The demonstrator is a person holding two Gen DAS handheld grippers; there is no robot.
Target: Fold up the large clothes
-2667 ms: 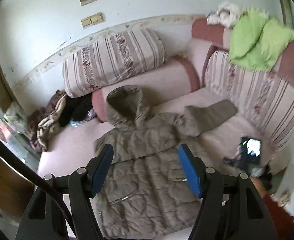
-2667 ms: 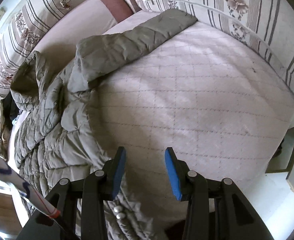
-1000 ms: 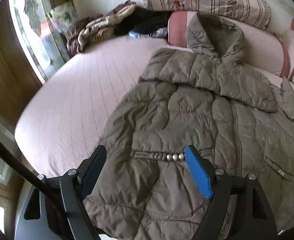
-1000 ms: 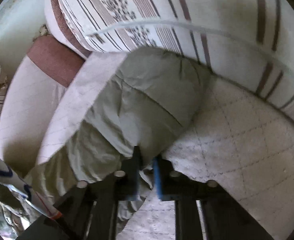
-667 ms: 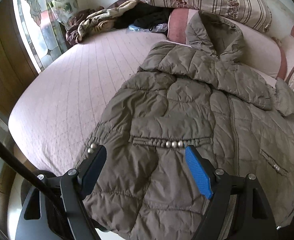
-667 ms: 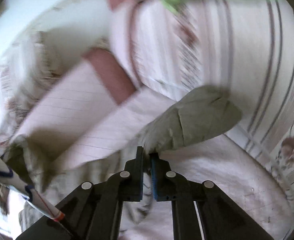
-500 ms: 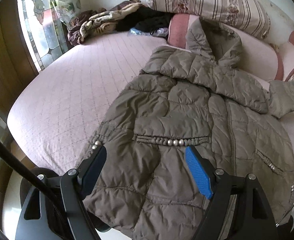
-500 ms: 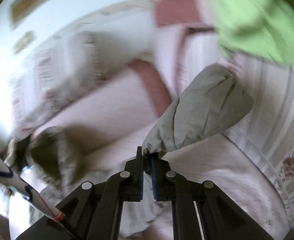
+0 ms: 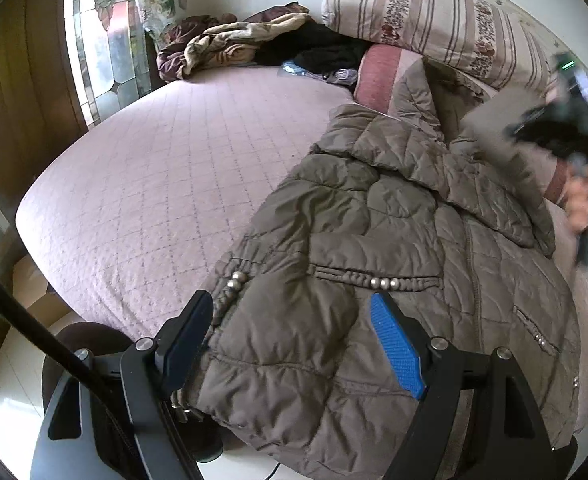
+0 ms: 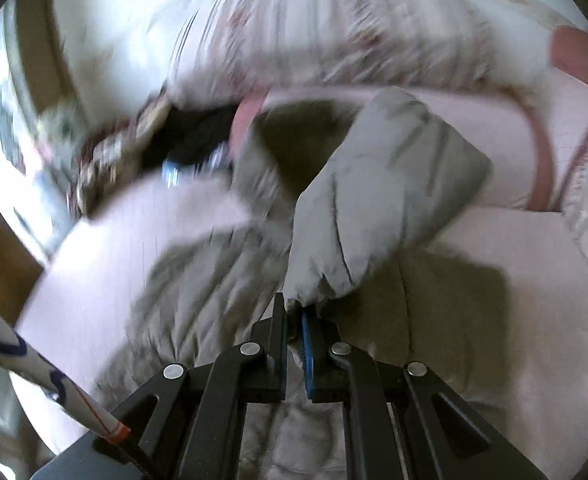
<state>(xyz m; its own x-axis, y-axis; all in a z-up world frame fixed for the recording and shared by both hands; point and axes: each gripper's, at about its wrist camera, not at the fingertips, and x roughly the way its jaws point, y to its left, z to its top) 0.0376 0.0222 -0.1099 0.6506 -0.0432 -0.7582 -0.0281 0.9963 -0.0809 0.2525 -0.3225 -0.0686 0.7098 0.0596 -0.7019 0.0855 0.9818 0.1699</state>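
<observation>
One quilted olive coat [image 9: 374,240], hooded, spread front-up on the pink quilted bed [image 9: 153,184], hem hanging over the near edge. One sleeve [image 10: 382,196] lifted clear of the bed, its cuff pinched in the right gripper [image 10: 294,320]. One left gripper [image 9: 294,340], fingers spread wide above the hem, holding nothing. One striped bolster [image 9: 422,12] along the wall. One heap of clothes [image 9: 253,40] in the far corner.

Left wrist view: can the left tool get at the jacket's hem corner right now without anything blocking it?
Probably yes. The left tool is open, and the jacket hem lies between and just beyond its pads, with nothing on top. The right tool is busy, shut on the sleeve, well off to the side.
</observation>
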